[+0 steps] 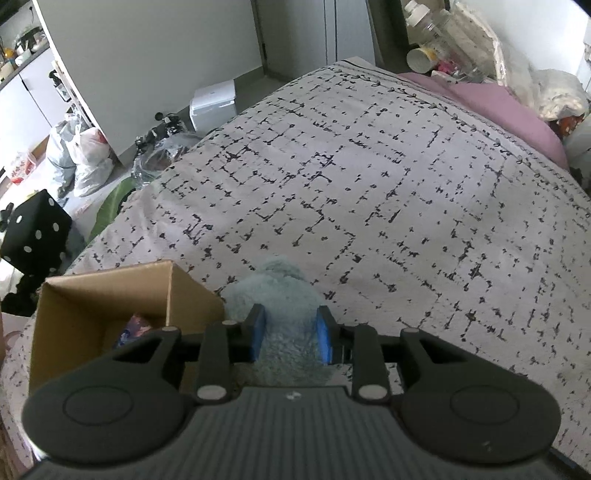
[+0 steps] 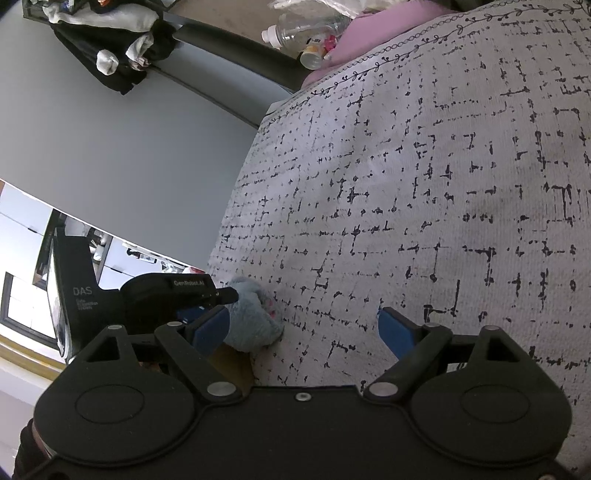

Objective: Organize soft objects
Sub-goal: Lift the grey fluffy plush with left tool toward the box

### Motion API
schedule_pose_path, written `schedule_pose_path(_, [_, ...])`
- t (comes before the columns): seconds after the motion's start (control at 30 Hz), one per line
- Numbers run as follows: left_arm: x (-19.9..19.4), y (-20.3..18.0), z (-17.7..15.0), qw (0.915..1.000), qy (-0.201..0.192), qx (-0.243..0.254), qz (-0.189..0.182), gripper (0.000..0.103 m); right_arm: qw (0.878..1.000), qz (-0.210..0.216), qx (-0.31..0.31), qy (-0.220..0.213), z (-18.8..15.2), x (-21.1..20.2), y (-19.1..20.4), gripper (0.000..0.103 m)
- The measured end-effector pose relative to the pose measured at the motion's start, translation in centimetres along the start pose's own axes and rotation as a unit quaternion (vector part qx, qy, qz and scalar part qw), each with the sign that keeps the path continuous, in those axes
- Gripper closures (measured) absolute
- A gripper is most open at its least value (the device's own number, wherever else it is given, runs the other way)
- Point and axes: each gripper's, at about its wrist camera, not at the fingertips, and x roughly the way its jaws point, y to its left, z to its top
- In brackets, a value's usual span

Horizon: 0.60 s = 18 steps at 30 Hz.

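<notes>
A pale blue plush toy (image 1: 280, 295) is clamped between the blue pads of my left gripper (image 1: 290, 334), just right of an open cardboard box (image 1: 110, 295) on the bed. The box holds a colourful soft item (image 1: 135, 328). In the right wrist view the same plush toy (image 2: 255, 314) shows with pink paw marks, held by the left gripper (image 2: 207, 291) above the box edge (image 2: 232, 363). My right gripper (image 2: 303, 328) is open and empty over the bedspread.
The bed is covered by a grey bedspread (image 1: 369, 184) with black marks, with a pink pillow (image 1: 498, 107) at its far end. Bags (image 1: 85, 155) and a black dotted box (image 1: 37, 229) lie on the floor at left. Bottles (image 2: 303, 26) stand beside the bed.
</notes>
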Motion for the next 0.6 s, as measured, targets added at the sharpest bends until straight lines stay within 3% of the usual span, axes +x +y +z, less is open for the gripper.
schedule_pose_path(0.17, [-0.4,0.2,0.2,0.9991,0.0,-0.018,-0.038,0.075,1.0,-0.001,-0.002,0.003,0.0,0.2,0.1,0.016])
schedule_pose_path(0.4, [-0.6,-0.2,0.3,0.9894,0.008,-0.053,-0.135,0.075,1.0,-0.001,-0.001,0.002,0.0,0.2,0.0,0.016])
schedule_pose_path(0.6, [-2.1,-0.6,0.1,0.9839,-0.004,-0.058,-0.169,0.075,1.0,-0.002,-0.002,0.002,0.0,0.2,-0.1,0.016])
